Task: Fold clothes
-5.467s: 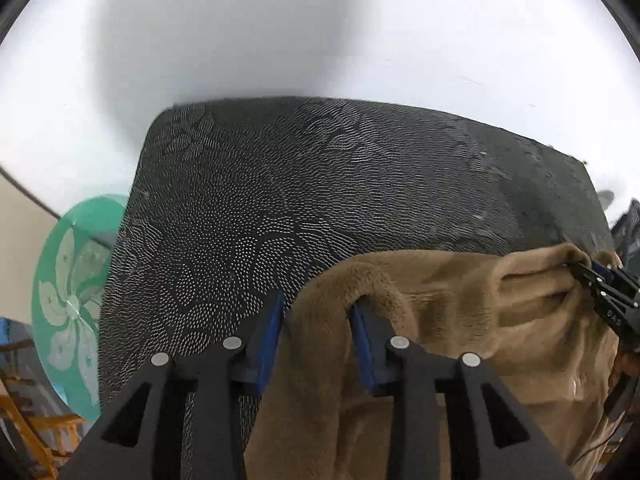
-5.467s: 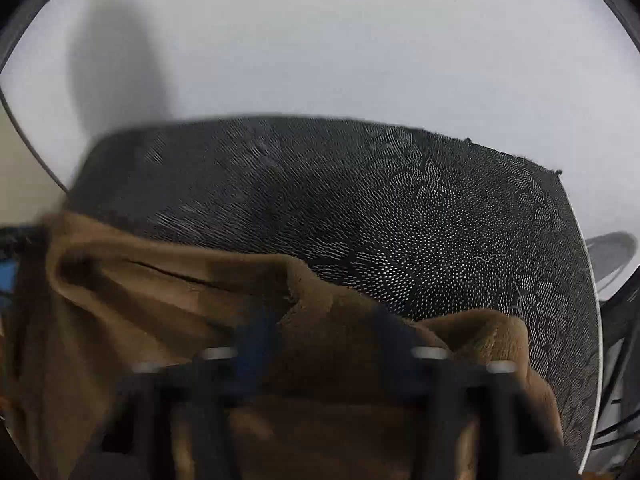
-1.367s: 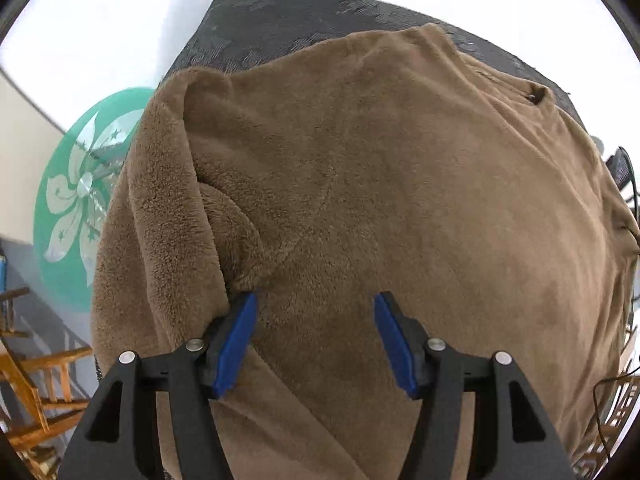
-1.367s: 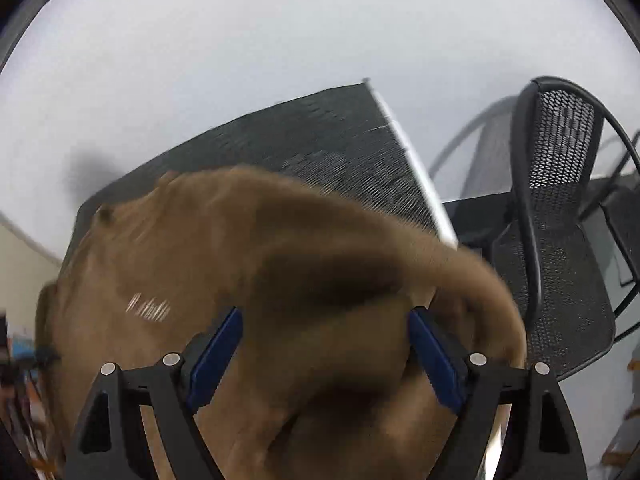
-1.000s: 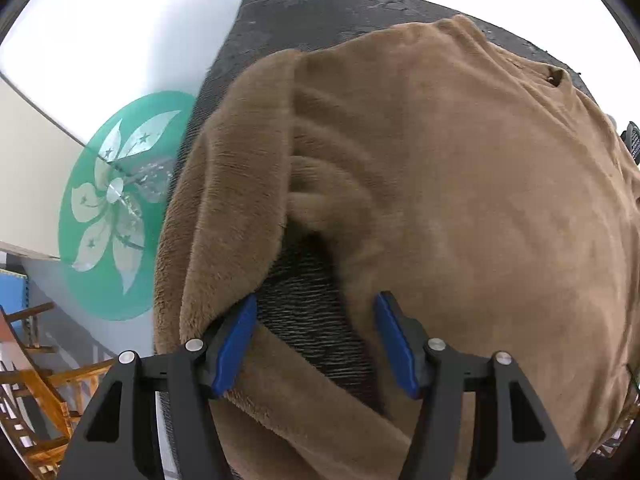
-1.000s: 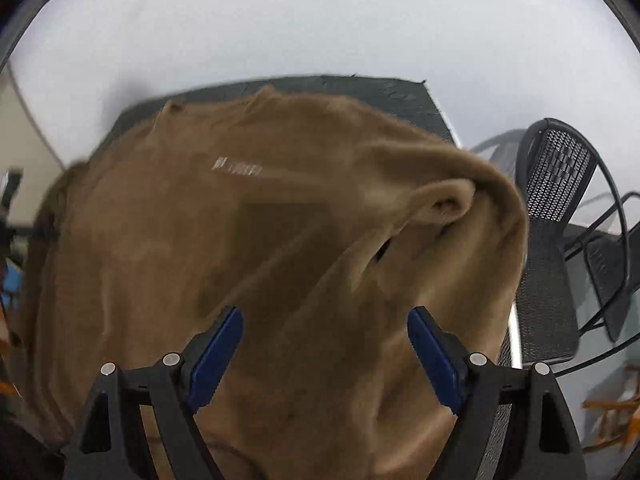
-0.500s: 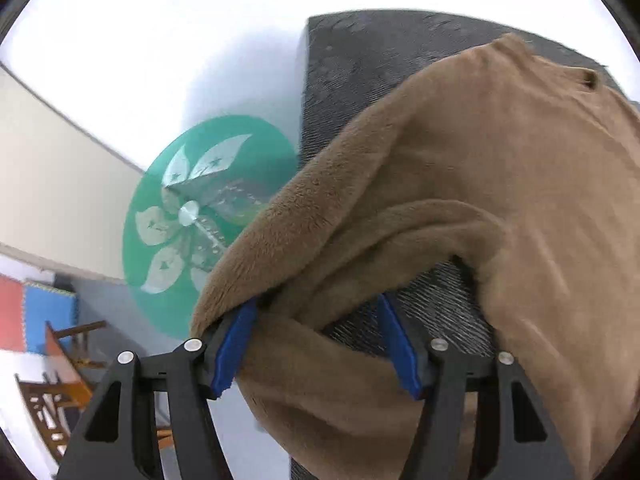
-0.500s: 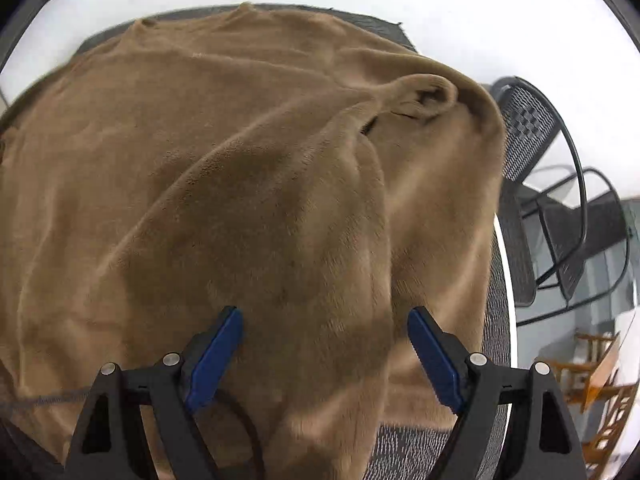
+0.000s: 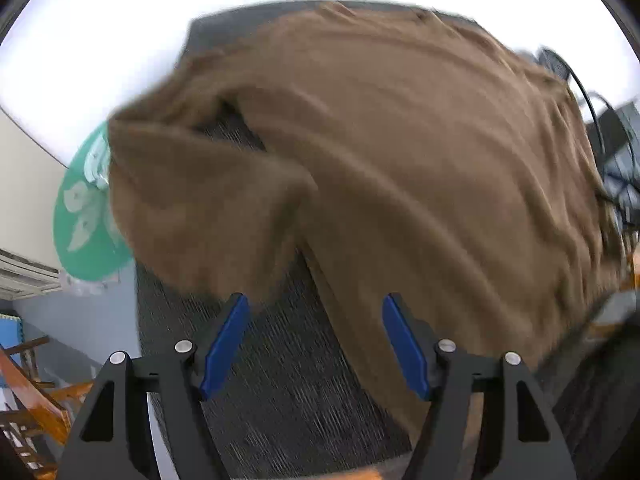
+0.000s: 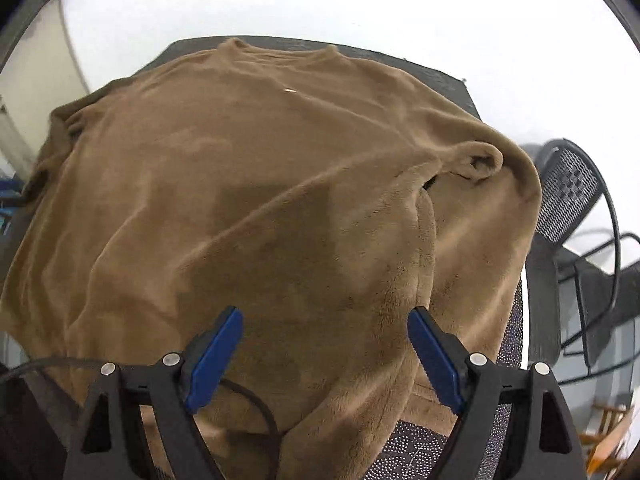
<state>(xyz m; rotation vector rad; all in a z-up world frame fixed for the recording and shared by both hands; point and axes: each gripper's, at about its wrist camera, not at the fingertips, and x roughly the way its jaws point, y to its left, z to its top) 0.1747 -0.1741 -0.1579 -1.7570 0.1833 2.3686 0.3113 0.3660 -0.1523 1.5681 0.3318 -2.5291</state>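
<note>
A dark dotted tablecloth (image 9: pixel 280 380) covers the table against a white wall, with a green flower-patterned disc (image 9: pixel 86 216) at nine o'clock in the left view and a black mesh chair (image 10: pixel 572 196) at three o'clock in the right view. The brown fleece sweater (image 10: pixel 260 184) lies spread over the cloth, its sleeve (image 9: pixel 200 208) folded at ten o'clock of the left gripper (image 9: pixel 316 344). Half a second ago that sleeve sat between the left fingers; now both the left gripper and the right gripper (image 10: pixel 324 356) stand spread wide, holding nothing.
</note>
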